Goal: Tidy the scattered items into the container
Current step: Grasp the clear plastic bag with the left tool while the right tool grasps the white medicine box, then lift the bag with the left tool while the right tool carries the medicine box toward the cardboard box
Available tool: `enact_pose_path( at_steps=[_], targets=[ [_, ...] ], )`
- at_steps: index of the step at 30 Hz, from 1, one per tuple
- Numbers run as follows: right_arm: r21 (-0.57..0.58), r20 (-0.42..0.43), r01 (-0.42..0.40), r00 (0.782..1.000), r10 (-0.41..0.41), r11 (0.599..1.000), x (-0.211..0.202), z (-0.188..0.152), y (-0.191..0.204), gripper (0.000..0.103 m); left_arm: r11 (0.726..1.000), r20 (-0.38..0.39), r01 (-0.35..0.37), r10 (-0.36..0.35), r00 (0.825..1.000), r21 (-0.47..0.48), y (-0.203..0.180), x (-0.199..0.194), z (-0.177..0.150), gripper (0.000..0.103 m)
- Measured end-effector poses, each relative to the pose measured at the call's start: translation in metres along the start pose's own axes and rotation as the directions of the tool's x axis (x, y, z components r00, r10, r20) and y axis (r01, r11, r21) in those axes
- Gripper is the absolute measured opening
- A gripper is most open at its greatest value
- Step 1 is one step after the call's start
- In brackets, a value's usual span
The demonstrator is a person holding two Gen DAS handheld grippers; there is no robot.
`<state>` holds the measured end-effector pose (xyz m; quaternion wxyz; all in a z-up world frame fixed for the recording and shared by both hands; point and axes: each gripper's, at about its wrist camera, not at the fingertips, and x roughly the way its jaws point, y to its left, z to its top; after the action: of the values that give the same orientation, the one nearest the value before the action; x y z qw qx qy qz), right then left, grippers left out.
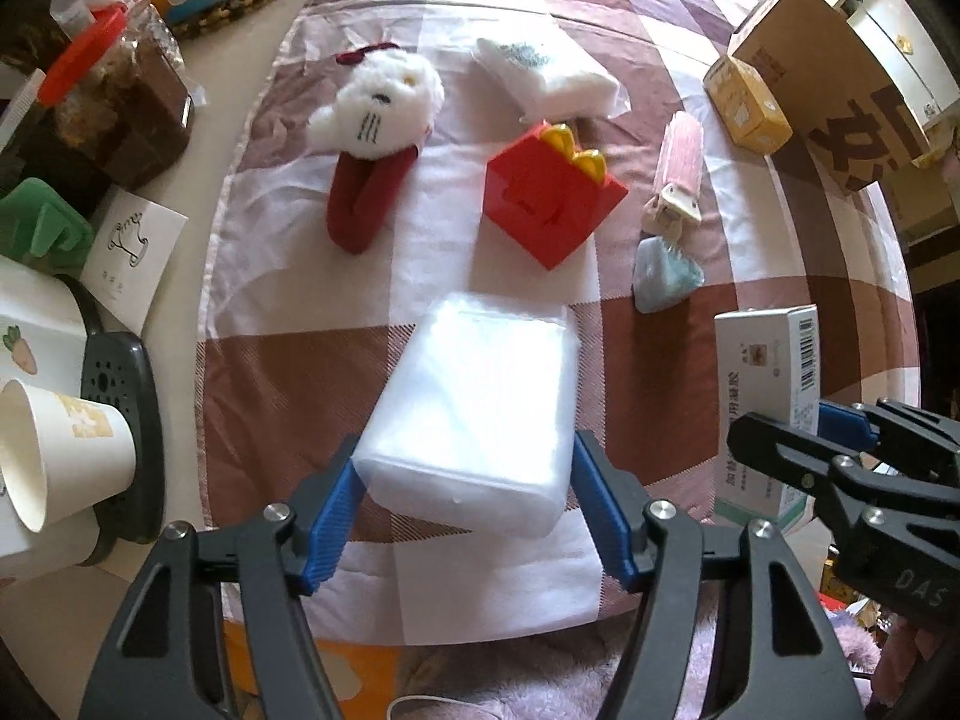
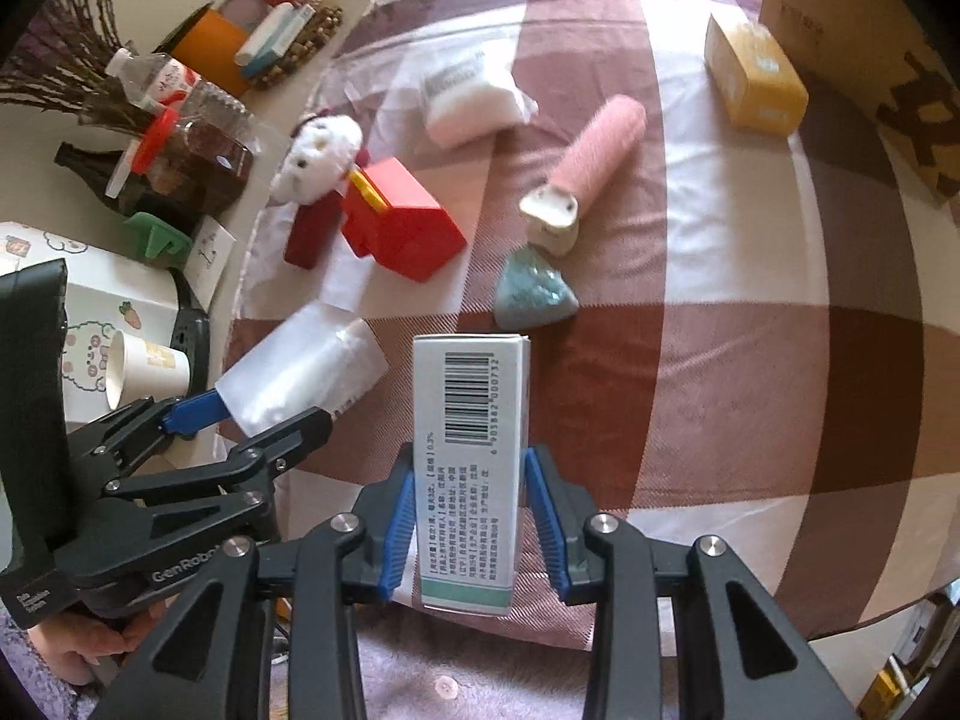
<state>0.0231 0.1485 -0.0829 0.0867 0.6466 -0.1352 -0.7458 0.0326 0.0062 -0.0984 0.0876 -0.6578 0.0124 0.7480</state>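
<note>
Left gripper [image 1: 465,516] jaws clamp the clear box [image 1: 480,414], right gripper [image 2: 471,531] jaws the carton [image 2: 471,468]; six items (from eleven to one o'clock) remain on the cloth [image 2: 750,372].

My white plastic pack [image 1: 474,420] blurs into glare, its surface unreadable. My barcoded box [image 2: 471,468] hides the cloth beneath it. The cardboard box [image 1: 840,96] is cropped at the frame's edge, its print incomplete.
</note>
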Motion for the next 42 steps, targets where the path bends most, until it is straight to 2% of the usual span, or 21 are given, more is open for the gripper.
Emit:
enact_pose_path(
  at_steps=[3,6,10,16,23,42],
  targets=[
    [-0.01,0.016,0.003,1.0,-0.003,1.0,-0.005,0.002,0.002,0.036,1.0,0.01,0.002,-0.002,1.0,-0.006,-0.001,-0.003,0.001,0.066],
    [-0.021,0.03,0.009,1.0,-0.008,1.0,-0.009,0.004,0.003,0.036,1.0,0.015,0.001,-0.001,1.0,-0.007,0.022,-0.019,0.001,0.065],
    [-0.022,0.035,0.012,0.999,-0.011,1.0,-0.012,0.004,0.002,0.036,1.0,0.019,0.002,-0.002,1.0,-0.02,0.016,-0.013,0.006,0.065],
    [-0.026,0.058,0.01,0.998,-0.009,1.0,-0.025,0.007,0.001,0.036,1.0,0.032,-0.005,0.006,0.999,-0.026,0.022,-0.03,0.0,0.063],
    [-0.029,0.086,0.009,0.996,-0.007,1.0,-0.036,0.012,0.001,0.036,0.999,0.038,-0.008,0.009,0.999,-0.031,0.021,-0.036,0.003,0.063],
    [-0.027,0.157,0.004,0.988,0.001,1.0,-0.067,0.02,-0.005,0.036,0.999,0.114,-0.032,0.031,0.993,0.014,-0.005,-0.074,0.023,0.063]
  ],
)
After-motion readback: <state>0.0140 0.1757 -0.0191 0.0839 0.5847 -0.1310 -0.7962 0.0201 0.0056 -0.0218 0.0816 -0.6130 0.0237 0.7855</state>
